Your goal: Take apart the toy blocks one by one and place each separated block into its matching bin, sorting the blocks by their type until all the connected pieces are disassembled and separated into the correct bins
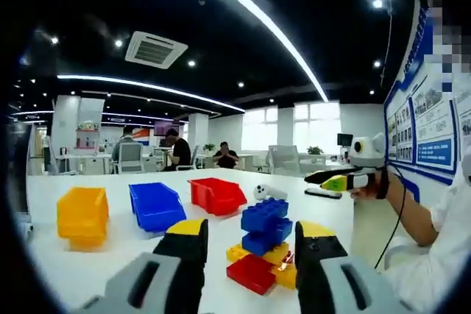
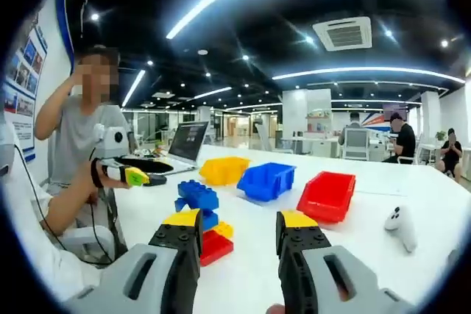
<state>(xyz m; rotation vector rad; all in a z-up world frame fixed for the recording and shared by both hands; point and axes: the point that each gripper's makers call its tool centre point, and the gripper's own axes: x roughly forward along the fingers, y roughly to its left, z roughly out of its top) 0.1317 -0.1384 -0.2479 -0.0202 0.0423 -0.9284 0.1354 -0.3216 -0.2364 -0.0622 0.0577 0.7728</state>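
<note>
A joined block stack (image 1: 263,244) stands on the white table (image 1: 110,262), with blue blocks (image 1: 263,216) on top and yellow and red blocks (image 1: 252,273) below. Beyond it sit a yellow bin (image 1: 82,215), a blue bin (image 1: 156,206) and a red bin (image 1: 217,195). My left gripper (image 1: 252,232) is open, its jaws framing the stack from short of it. My right gripper (image 2: 239,220) is open and holds nothing, with the stack (image 2: 202,218) left of its jaws. In the left gripper view the right gripper (image 1: 337,179) hovers at the table's right side, away from the stack.
A white controller (image 2: 399,226) lies on the table right of the red bin (image 2: 327,195). A laptop (image 2: 188,141) stands at the table's far end. A person in grey (image 2: 77,137) is beside the table. More people sit at desks behind.
</note>
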